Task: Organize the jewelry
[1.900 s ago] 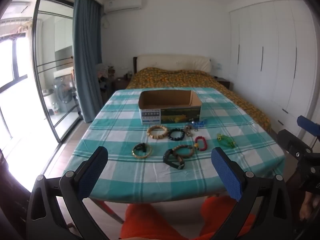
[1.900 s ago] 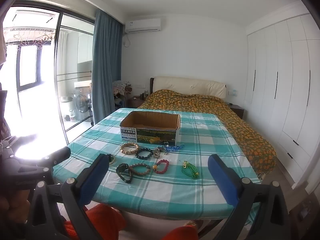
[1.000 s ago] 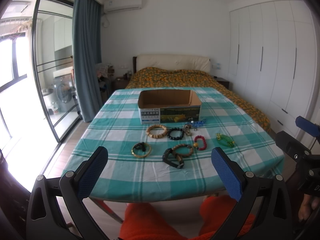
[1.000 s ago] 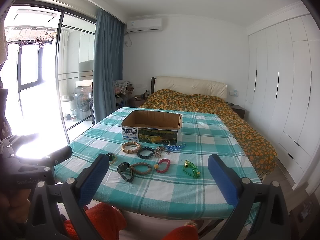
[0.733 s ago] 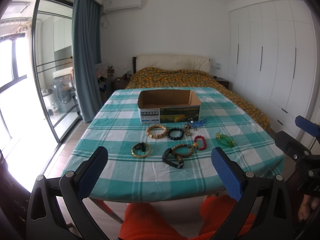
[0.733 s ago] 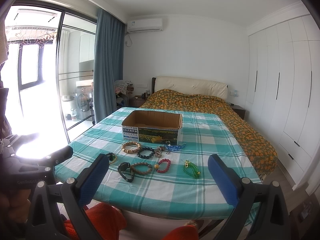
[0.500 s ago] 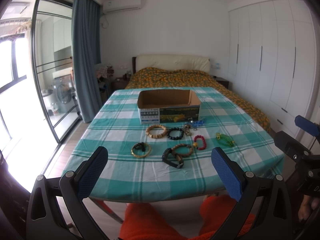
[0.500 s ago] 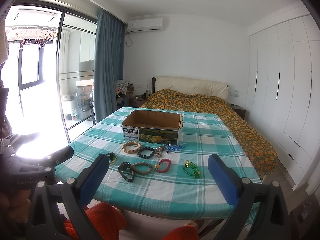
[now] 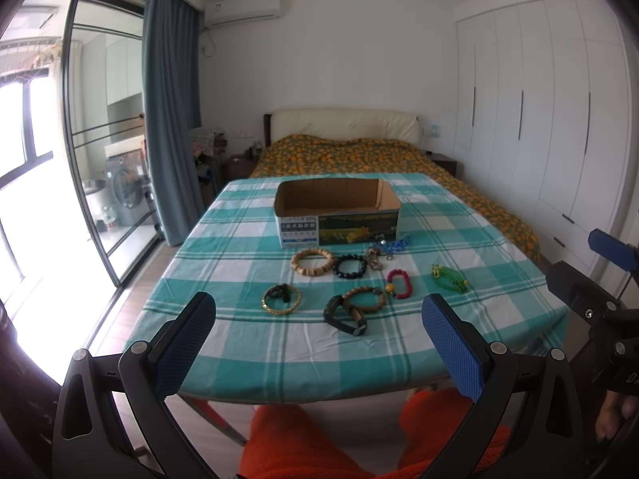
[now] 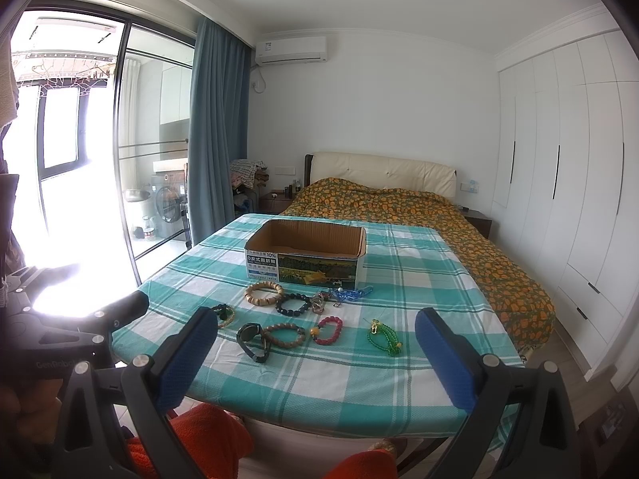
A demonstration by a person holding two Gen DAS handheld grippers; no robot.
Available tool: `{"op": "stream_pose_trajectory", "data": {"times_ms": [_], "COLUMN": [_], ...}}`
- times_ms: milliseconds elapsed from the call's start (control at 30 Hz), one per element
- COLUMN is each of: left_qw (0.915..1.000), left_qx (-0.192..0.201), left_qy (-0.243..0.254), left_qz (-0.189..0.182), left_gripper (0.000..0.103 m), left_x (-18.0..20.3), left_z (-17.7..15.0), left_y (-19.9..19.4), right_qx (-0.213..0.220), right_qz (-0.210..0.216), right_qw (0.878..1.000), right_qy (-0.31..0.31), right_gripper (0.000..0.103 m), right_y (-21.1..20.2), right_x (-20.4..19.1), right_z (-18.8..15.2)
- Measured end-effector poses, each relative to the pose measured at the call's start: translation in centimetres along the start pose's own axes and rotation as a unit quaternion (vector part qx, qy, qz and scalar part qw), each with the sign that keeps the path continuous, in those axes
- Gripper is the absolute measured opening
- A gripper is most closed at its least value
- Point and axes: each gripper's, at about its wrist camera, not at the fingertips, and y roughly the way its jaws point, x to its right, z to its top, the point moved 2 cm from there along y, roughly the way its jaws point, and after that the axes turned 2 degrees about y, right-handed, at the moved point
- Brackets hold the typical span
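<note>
An open cardboard box (image 9: 337, 209) (image 10: 305, 255) stands mid-table on a teal checked cloth (image 9: 223, 239). In front of it lie several pieces: a wooden bead bracelet (image 9: 312, 262) (image 10: 263, 293), a black bead bracelet (image 9: 350, 267) (image 10: 293, 304), a red bead bracelet (image 9: 399, 283) (image 10: 328, 330), a green bead piece (image 9: 448, 278) (image 10: 384, 337), a gold bangle (image 9: 281, 299), a black watch (image 9: 344, 319) (image 10: 252, 340) and a blue piece (image 9: 393, 244). My left gripper (image 9: 319, 331) and right gripper (image 10: 315, 351) are open and empty, held short of the table's near edge.
A bed (image 9: 359, 155) with an orange patterned cover lies behind the table. White wardrobes (image 9: 559, 119) line the right wall. A glass sliding door (image 9: 80, 159) and blue curtain (image 9: 171, 119) are on the left. Orange-clad knees (image 9: 319, 439) show below.
Both grippers have drifted very slightly; the table contents have not moved.
</note>
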Motion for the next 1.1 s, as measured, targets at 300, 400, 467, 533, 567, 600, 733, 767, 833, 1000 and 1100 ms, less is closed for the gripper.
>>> {"op": "stream_pose_trajectory", "data": {"times_ms": [300, 400, 467, 533, 567, 600, 733, 767, 833, 1000, 1100], "left_qw": [1.0000, 1.0000, 1.0000, 1.0000, 1.0000, 1.0000, 1.0000, 1.0000, 1.0000, 1.0000, 1.0000], "left_qx": [0.001, 0.000, 0.000, 0.000, 0.001, 0.001, 0.001, 0.001, 0.001, 0.001, 0.001], "left_qy": [0.002, 0.002, 0.002, 0.002, 0.002, 0.002, 0.003, 0.003, 0.003, 0.003, 0.003], "left_qz": [-0.001, 0.000, 0.000, 0.000, 0.000, 0.000, 0.000, 0.000, 0.001, 0.001, 0.000], "left_gripper": [0.103, 0.103, 0.103, 0.103, 0.103, 0.103, 0.103, 0.103, 0.103, 0.103, 0.103], "left_x": [0.01, 0.06, 0.08, 0.08, 0.11, 0.11, 0.13, 0.16, 0.16, 0.20, 0.20], "left_z": [0.06, 0.07, 0.06, 0.06, 0.06, 0.07, 0.09, 0.08, 0.07, 0.09, 0.09], "left_y": [-0.09, -0.09, -0.10, -0.12, -0.09, -0.11, -0.15, -0.16, -0.19, -0.16, -0.18], "right_qx": [0.000, 0.000, 0.000, 0.000, 0.000, 0.000, 0.000, 0.000, 0.000, 0.000, 0.000], "right_qz": [0.000, 0.000, 0.000, 0.000, 0.000, 0.000, 0.000, 0.000, 0.000, 0.000, 0.000], "right_qw": [1.000, 1.000, 1.000, 1.000, 1.000, 1.000, 1.000, 1.000, 1.000, 1.000, 1.000], "right_qy": [0.000, -0.001, 0.000, -0.001, -0.001, 0.000, -0.001, -0.001, -0.001, -0.001, -0.001], "right_gripper": [0.101, 0.101, 0.101, 0.101, 0.101, 0.101, 0.101, 0.101, 0.101, 0.101, 0.101], "right_y": [-0.06, -0.08, -0.11, -0.13, -0.14, -0.16, -0.19, -0.19, -0.18, -0.17, -0.17], "right_x": [-0.09, -0.12, -0.12, -0.14, -0.14, -0.15, -0.18, -0.18, -0.17, -0.15, -0.06], "right_z": [0.00, 0.00, 0.01, 0.03, 0.03, 0.04, 0.07, 0.07, 0.07, 0.07, 0.09]}}
